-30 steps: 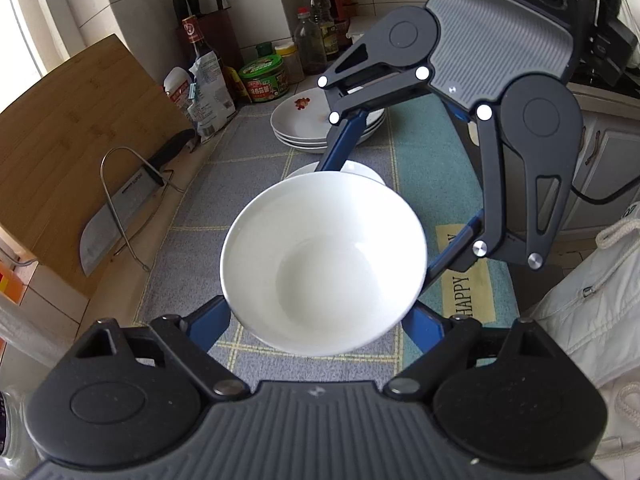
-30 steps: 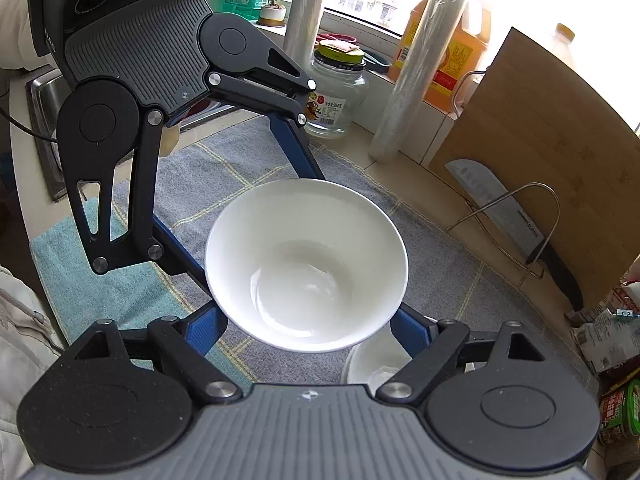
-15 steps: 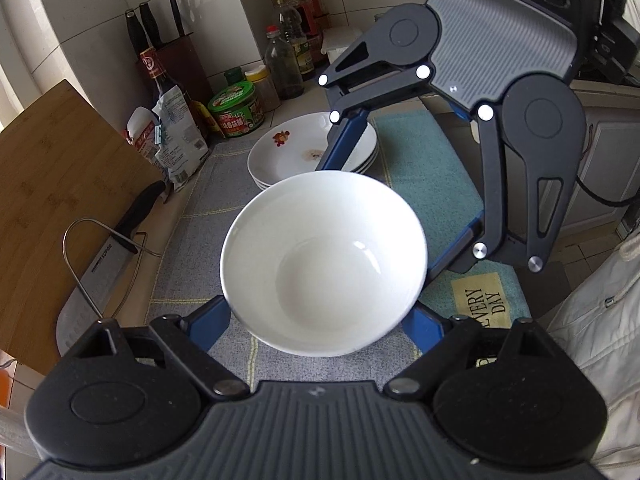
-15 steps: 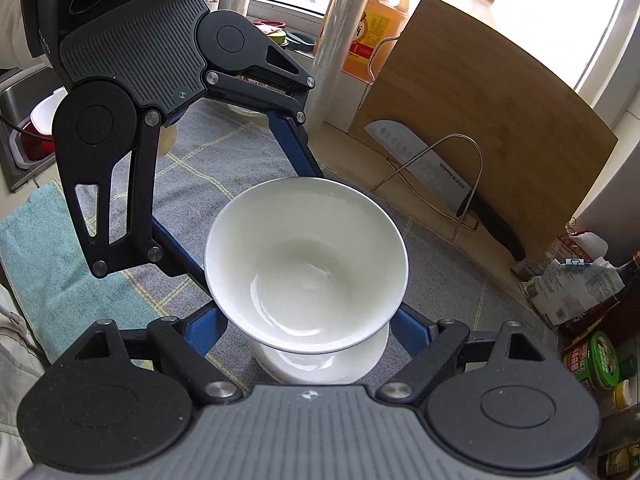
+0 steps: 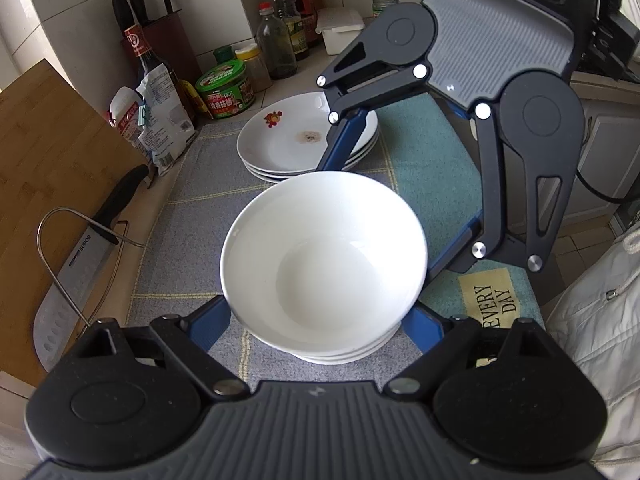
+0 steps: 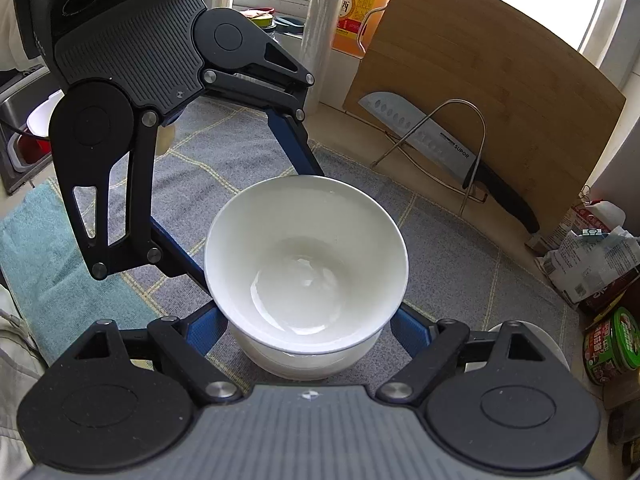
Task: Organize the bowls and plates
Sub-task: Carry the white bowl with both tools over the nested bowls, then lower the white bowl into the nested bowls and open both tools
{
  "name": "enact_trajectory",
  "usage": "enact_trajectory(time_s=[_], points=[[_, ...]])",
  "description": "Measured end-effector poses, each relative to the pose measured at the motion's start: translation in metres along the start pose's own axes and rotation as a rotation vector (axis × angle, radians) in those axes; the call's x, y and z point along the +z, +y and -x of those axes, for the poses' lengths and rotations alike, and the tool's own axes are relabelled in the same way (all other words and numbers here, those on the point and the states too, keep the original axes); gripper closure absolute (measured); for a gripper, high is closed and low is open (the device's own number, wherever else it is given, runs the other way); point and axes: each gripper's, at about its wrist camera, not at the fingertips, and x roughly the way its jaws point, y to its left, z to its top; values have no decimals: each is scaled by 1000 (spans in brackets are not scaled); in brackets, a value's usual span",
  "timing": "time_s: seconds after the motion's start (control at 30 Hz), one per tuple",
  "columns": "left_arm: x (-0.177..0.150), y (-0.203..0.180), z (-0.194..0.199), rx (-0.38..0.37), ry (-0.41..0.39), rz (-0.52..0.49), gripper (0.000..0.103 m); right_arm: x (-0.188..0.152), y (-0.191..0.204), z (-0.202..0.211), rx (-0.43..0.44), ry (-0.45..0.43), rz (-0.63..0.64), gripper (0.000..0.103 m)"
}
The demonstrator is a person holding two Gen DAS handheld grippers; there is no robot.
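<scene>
Fingers of both my grippers clamp one white bowl (image 5: 324,264) from four sides: my left gripper (image 5: 320,316) pinches it at the lower middle of its own view, blue fingers (image 5: 210,322) pressed to the bowl's outer wall on either side, and my right gripper (image 6: 308,328) does the same in its view, with its fingers (image 6: 412,332) against the wall. In each view the other gripper reaches down from the top of the frame and meets the bowl's far side. The bowl sits upright over a stack of white bowls (image 5: 344,354), whose rims show just below it; I cannot tell whether it touches them. Under them lies a grey checked mat (image 5: 192,248). Behind the bowl, at upper middle of the left view, stands a stack of plates (image 5: 288,140), well apart from the bowls. At the left edge a knife (image 5: 80,256) leans in a wire rack against a wooden cutting board (image 5: 44,152).
</scene>
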Motion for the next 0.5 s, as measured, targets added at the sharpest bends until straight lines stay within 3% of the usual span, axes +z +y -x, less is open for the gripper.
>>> enact_trajectory(time_s=[0.5], points=[[1,5,-9,-26,25,17,11,3,-5,-8,37,18,-26,12]])
